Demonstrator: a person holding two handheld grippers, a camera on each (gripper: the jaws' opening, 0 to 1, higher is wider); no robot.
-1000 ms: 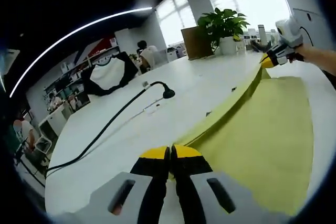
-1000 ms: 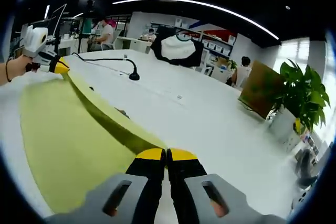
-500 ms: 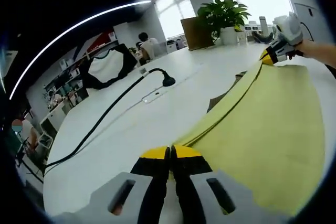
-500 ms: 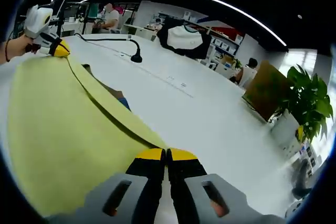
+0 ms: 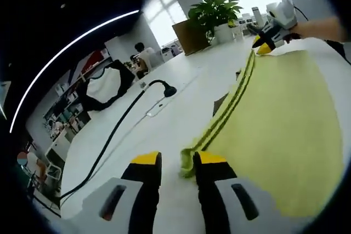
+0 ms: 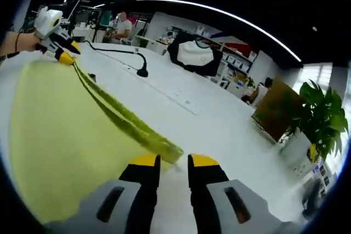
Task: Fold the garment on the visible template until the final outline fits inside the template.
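Yellow-green fabric garment (image 5: 274,130) lies spread flat on white table (image 5: 164,119), folded edge doubled along far side. Left gripper (image 5: 178,160): jaws parted, corner just off right jaw, not clamped. Right gripper (image 6: 167,163): jaws parted too, other corner resting beside left jaw. One fold apparently laid. Template not distinguishable; fit unverified, further folds likely remain.

A black gooseneck microphone (image 5: 164,87) and potted plant (image 5: 215,15) stand on the white table (image 5: 164,130).
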